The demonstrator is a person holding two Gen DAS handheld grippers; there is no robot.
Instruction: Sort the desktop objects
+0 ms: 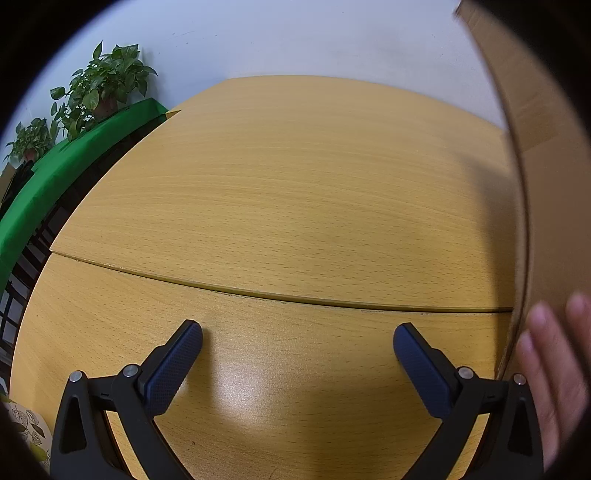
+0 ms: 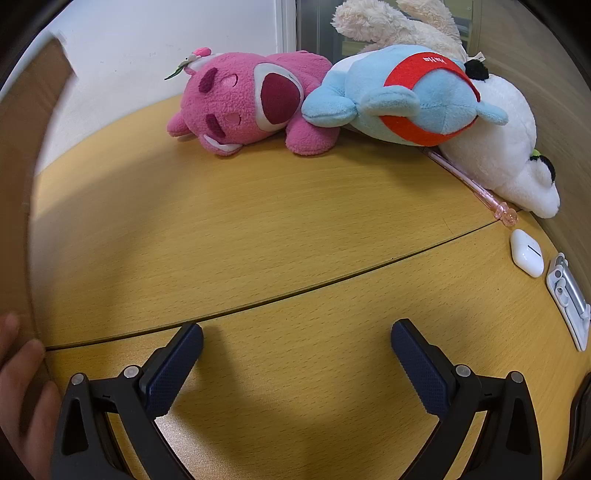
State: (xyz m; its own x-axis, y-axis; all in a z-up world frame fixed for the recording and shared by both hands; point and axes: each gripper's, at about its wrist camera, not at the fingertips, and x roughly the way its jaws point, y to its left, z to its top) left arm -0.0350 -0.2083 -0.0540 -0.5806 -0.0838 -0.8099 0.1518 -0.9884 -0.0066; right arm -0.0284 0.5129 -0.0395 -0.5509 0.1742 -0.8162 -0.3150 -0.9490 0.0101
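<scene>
Left gripper (image 1: 297, 338) over bare wooden surface (image 1: 288, 192), jaws spread wide, nothing between them. Cardboard box (image 1: 532, 155) standing at the right edge of the left wrist view, with blurred fingers (image 1: 550, 354) against its near corner. Potted plants (image 1: 103, 85) on a green-covered ledge (image 1: 51, 177) far left, well apart from the surface's things.

Right gripper (image 2: 297, 338) likewise low over the surface, jaws wide apart and empty. Toward the far edge, a pink plush bear (image 2: 243, 103) lying on its side, touching a blue plush with red band (image 2: 406, 96); behind and right of these, a white plush dog (image 2: 509, 147) and a cream plush (image 2: 391, 22). Pink pen (image 2: 476, 184) lying partly under the white dog. White earbud case (image 2: 527, 253) just beside the pen's tip, and a white clip-like gadget (image 2: 569, 299) near it at the right rim. Hand (image 2: 22, 384) at lower left against the box.
</scene>
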